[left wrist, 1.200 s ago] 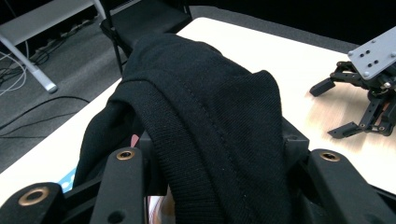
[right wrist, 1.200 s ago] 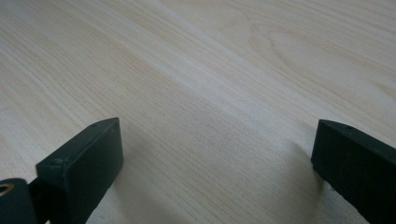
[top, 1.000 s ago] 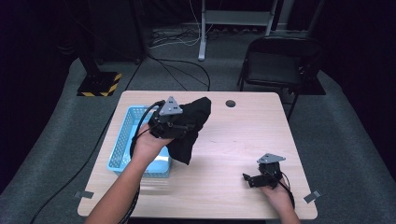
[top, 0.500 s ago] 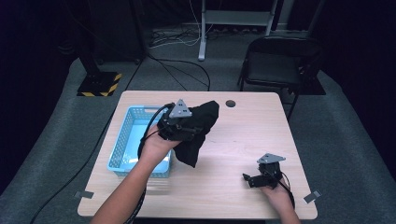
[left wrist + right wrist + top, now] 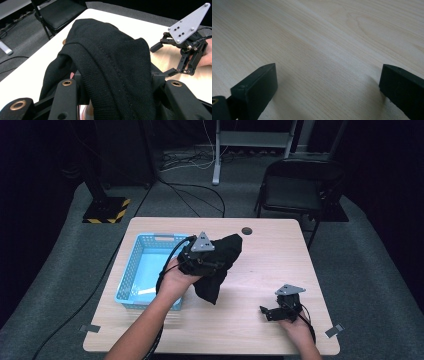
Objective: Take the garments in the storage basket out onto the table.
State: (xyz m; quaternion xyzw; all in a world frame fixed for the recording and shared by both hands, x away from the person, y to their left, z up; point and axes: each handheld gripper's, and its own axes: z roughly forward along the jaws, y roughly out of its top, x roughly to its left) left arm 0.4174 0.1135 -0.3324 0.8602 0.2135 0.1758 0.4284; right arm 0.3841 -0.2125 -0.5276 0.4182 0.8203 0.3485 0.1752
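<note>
The left gripper point(image 5: 212, 262) is clamped on a black knitted garment point(image 5: 220, 265), its jaws drawn in tight on the bunched cloth; in the left gripper view the garment point(image 5: 110, 62) is draped in a thick fold over and between the two jaws, its ribbed weave running down toward the camera; in the high view the cloth hangs from the gripper above the middle of the wooden tabletop point(image 5: 270, 260), its lower end trailing down toward the wood near the right-hand side of a light blue plastic basket point(image 5: 137, 270); whether that end touches the wood I cannot tell; the basket stands on the left part of the tabletop, and the left hand point(image 5: 175, 280) is over its right-hand rim. The right gripper point(image 5: 267, 312) rests low at the near right corner of the tabletop, well apart from the garment; its jaws stand wide apart with only bare wood point(image 5: 324, 50) between them; the same gripper point(image 5: 175, 60) shows beyond the cloth in the left gripper view, with its grey three-cornered plate on top.
</note>
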